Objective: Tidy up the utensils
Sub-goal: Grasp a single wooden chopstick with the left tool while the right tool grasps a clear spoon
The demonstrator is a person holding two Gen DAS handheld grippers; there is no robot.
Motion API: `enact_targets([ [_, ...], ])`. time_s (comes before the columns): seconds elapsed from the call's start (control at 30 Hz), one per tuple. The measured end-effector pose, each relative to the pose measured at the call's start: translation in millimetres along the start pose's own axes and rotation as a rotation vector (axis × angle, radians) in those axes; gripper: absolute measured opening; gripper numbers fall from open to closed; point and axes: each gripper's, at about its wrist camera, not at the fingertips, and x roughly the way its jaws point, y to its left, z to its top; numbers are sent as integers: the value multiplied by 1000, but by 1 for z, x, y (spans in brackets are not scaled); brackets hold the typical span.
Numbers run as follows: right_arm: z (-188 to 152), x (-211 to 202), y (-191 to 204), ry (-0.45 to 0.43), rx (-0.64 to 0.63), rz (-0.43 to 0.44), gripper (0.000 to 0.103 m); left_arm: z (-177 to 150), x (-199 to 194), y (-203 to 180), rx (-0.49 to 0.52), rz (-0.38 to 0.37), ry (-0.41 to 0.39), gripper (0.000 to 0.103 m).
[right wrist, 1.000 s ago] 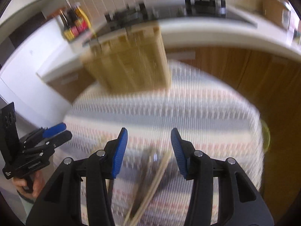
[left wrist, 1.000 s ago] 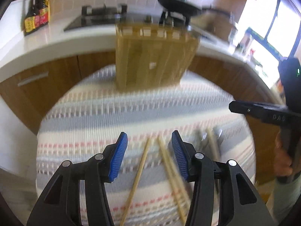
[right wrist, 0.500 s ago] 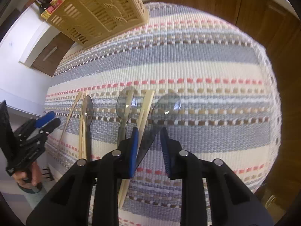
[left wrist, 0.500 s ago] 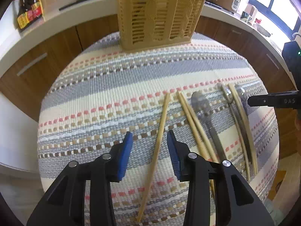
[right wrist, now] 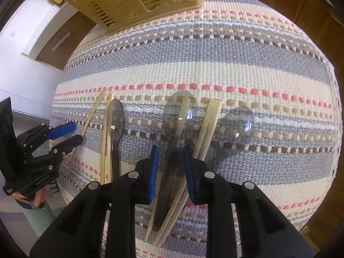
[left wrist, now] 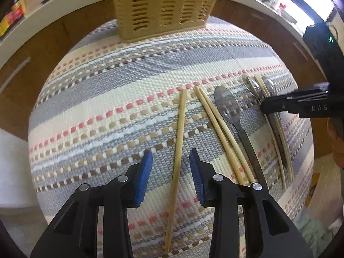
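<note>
Left gripper [left wrist: 171, 167] – blue pads [left wrist: 143, 178] apart, straddling a single pale wooden chopstick [left wrist: 177, 148] lying flat on the striped woven placemat [left wrist: 96, 107]; pads not touching it. Just right of it on the mat: a pair of pale wooden chopsticks [left wrist: 221, 133] side by side, then a shiny steel spoon [left wrist: 228, 107], bowl pointing at the mat's far edge.

Right gripper [right wrist: 171, 162] – blue pads [right wrist: 152, 172] narrowed to a slim gap around the dark handle of a translucent grey plastic spoon [right wrist: 174, 116]; a chopstick [right wrist: 183, 111] lies across that spoon's bowl and runs down between the fingers too. Can't tell whether the pads actually clamp it. Just right: two more pale chopsticks [right wrist: 208, 124], then a second translucent grey spoon [right wrist: 234, 126]. Towards the mat's left edge, the steel spoon [right wrist: 115, 124] and chopsticks [right wrist: 106, 142] again, with the left gripper [right wrist: 64, 135] at that edge.

Tan slotted plastic utensil basket [left wrist: 163, 6] stands at the mat's far edge, well apart from all the utensils. Its inside isn't visible in either view – contents can't be told; through the slots only dark gaps.

Writing: white letters "DAS" on the right gripper's black finger [left wrist: 301, 105] in the left view, rest cut off. Yellow-red labelled bottles [left wrist: 13, 17] on the white counter [left wrist: 53, 10] behind, text unreadable.
</note>
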Motion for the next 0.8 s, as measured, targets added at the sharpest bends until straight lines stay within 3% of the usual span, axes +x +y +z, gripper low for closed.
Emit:
enact_targets([
  [0.17, 2, 8, 17, 17, -41, -64, 20, 22, 13, -17, 88, 83, 88, 31],
  [0.3, 0, 15, 29, 22, -66, -100, 12, 31, 22, -31, 134, 148, 135, 29],
  [0.47, -2, 21, 44, 12, -111, -123, 11, 36, 28, -52, 155, 171, 154, 10],
  [0.6, -5, 19, 44, -8, -114, -100, 10, 29, 28, -66, 145, 196, 122, 4],
  [0.8, -11, -3, 34, -54, -117, -1, 10, 19, 3, -59, 60, 113, -1, 4],
])
